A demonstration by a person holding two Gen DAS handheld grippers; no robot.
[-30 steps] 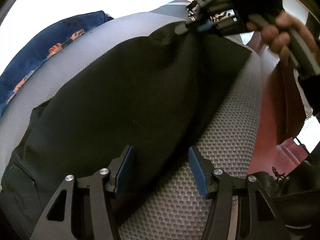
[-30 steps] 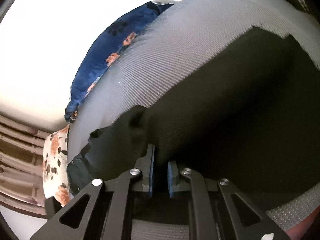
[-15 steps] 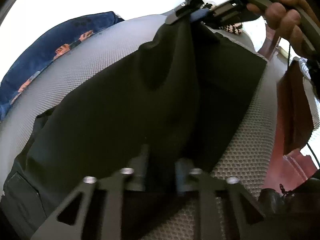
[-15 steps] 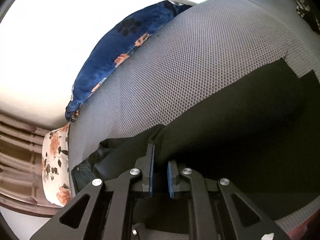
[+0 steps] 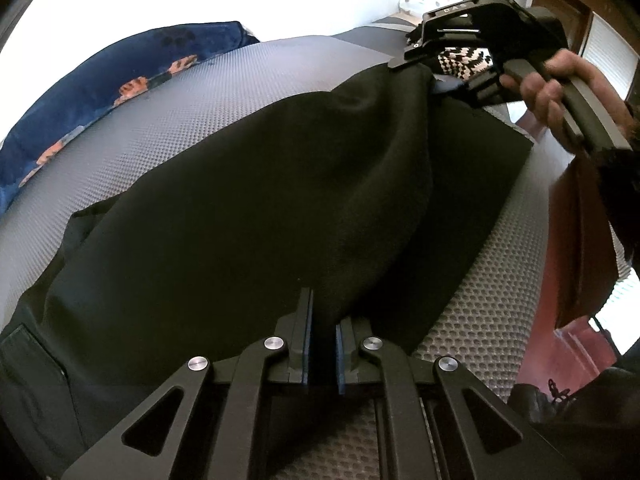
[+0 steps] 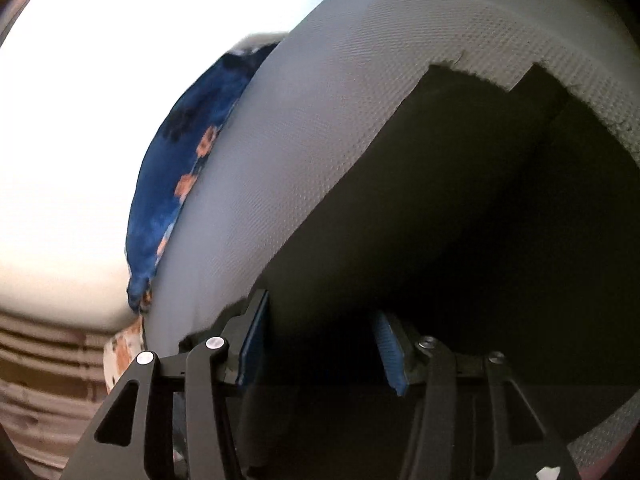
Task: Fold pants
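black fabric pants [image 5: 248,216] lie mid-frame across grey honeycomb-mesh mat [image 5: 492,312]. left gripper [image 5: 322,344] pinched tight on a pants fold, bottom centre. right gripper [image 6: 320,344] jaws opening, cloth between but pads apart. advice: release fully before lifting away.

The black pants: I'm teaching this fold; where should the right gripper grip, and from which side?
Probably the raised fold's far end, from above: the pants lie flat on the mat, and only that ridge, running from the shut left gripper into the right gripper's opening jaws, stands up.
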